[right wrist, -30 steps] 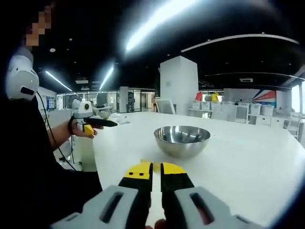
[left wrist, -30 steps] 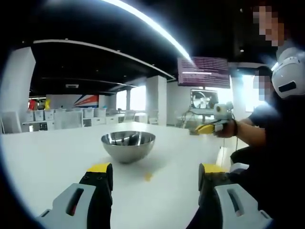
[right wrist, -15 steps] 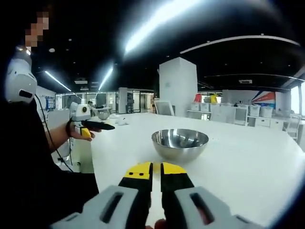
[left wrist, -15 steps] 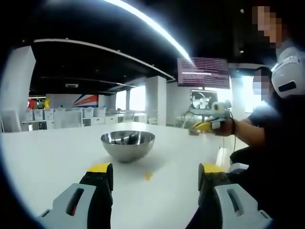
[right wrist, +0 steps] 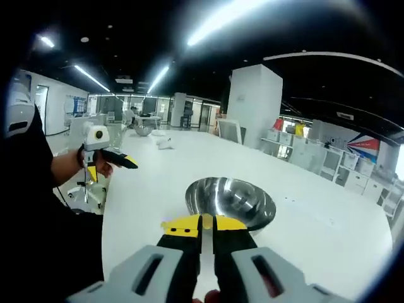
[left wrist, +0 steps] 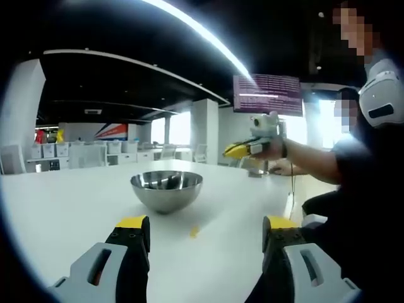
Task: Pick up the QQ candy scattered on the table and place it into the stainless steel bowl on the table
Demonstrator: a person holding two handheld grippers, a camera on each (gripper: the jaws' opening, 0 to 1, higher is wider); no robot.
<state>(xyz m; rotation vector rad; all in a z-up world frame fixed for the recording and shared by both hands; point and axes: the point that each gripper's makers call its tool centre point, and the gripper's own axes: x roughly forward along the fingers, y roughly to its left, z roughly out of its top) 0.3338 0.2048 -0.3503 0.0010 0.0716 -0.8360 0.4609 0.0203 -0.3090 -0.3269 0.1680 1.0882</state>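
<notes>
Left gripper view: the left gripper (left wrist: 205, 237) rests low over the white table (left wrist: 57, 202) with its yellow-tipped jaws spread wide apart and nothing between them. A single yellow QQ candy (left wrist: 194, 231) lies on the tabletop between the jaws and the stainless steel bowl (left wrist: 166, 190), near the bowl's base but apart from it. The right gripper (left wrist: 238, 150), carried in the person's hand (left wrist: 270, 149), hangs in the air above the table, to the right of the bowl and higher than its rim. Right gripper view: the right gripper (right wrist: 207, 224) has its jaws drawn together, with a narrow slit between the yellow tips; whether a candy is pinched there cannot be told. The tips overlap the near rim of the stainless steel bowl (right wrist: 231, 201). The left gripper (right wrist: 120, 160) appears at left, beyond the table's edge.
</notes>
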